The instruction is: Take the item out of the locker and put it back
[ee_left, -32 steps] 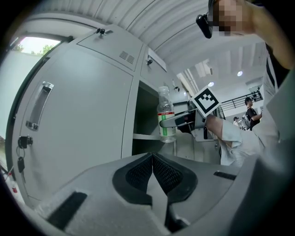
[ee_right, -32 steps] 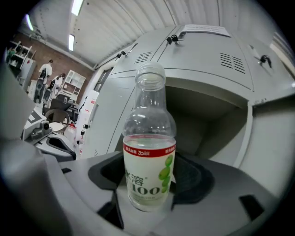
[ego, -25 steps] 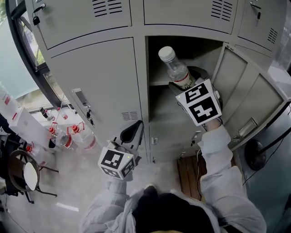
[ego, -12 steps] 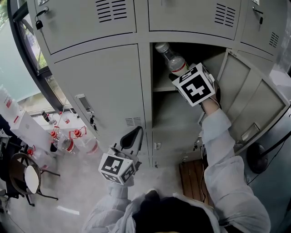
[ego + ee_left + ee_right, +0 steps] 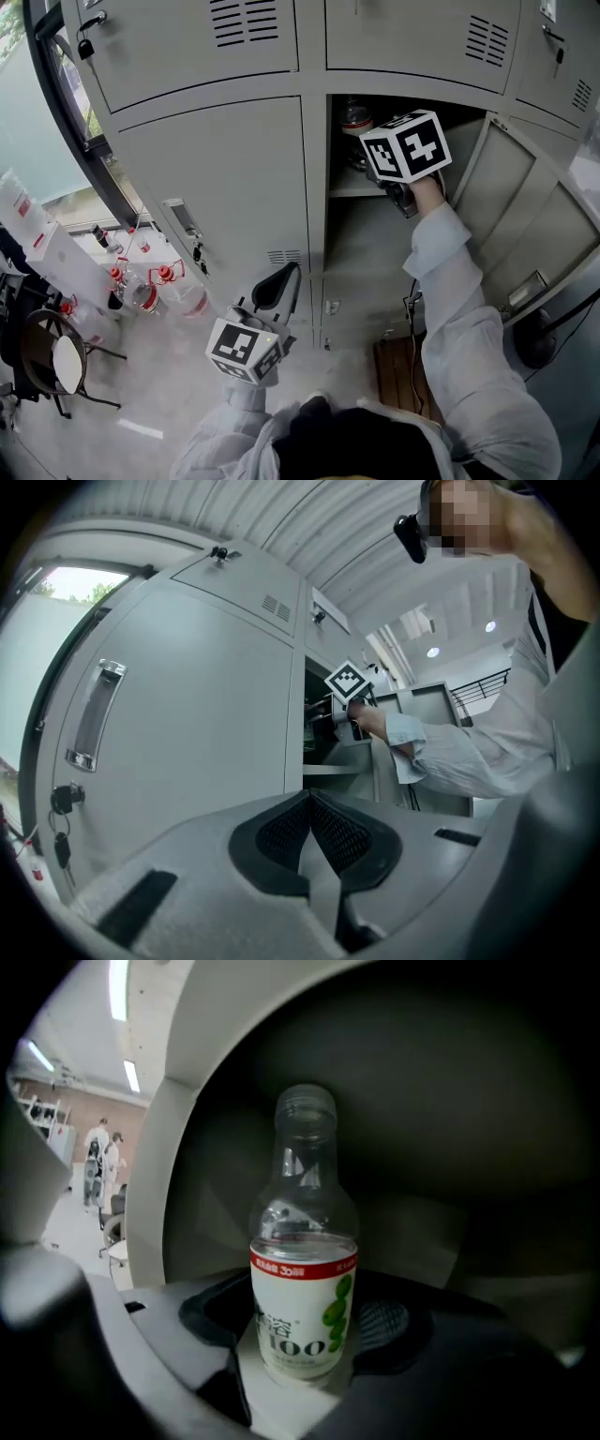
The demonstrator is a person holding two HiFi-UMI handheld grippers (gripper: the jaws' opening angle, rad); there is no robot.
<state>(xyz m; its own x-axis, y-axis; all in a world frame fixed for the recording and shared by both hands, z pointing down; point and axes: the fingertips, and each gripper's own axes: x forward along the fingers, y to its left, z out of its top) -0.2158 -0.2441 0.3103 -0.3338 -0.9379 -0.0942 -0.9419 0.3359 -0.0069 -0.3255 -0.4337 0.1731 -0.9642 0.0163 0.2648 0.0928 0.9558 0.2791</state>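
Right claw (image 5: 367,155): reaches into the open compartment of the grey locker (image 5: 314,187), its marker cube (image 5: 405,145) at the compartment mouth. In the right gripper view the claw (image 5: 302,1324) is closed on a bottle (image 5: 302,1269), with one pad against each side of the lower label. The jaws stand partly apart, at the bottle's width.

Bottle: clear plastic with a clear cap. The white label has a red band at the top and green fruit printed on it. It stands upright between the jaws. In the head view the bottle (image 5: 354,114) sits inside the dark upper part of the compartment, above the inner shelf (image 5: 349,187) and just left of the cube. I cannot tell whether its base touches the shelf.

Compartment door (image 5: 511,202): swung open to the right.

Left claw (image 5: 278,284): held low in front of the closed locker door (image 5: 216,187), well apart from the bottle. In the left gripper view the claw (image 5: 309,803) has its jaws together at the tips, with nothing between them.

Surroundings: a handle (image 5: 94,714) and a lock with keys (image 5: 61,803) are on the closed door. Clear jugs with red caps (image 5: 141,291) stand on the floor at left. A chair (image 5: 56,361) stands further left.
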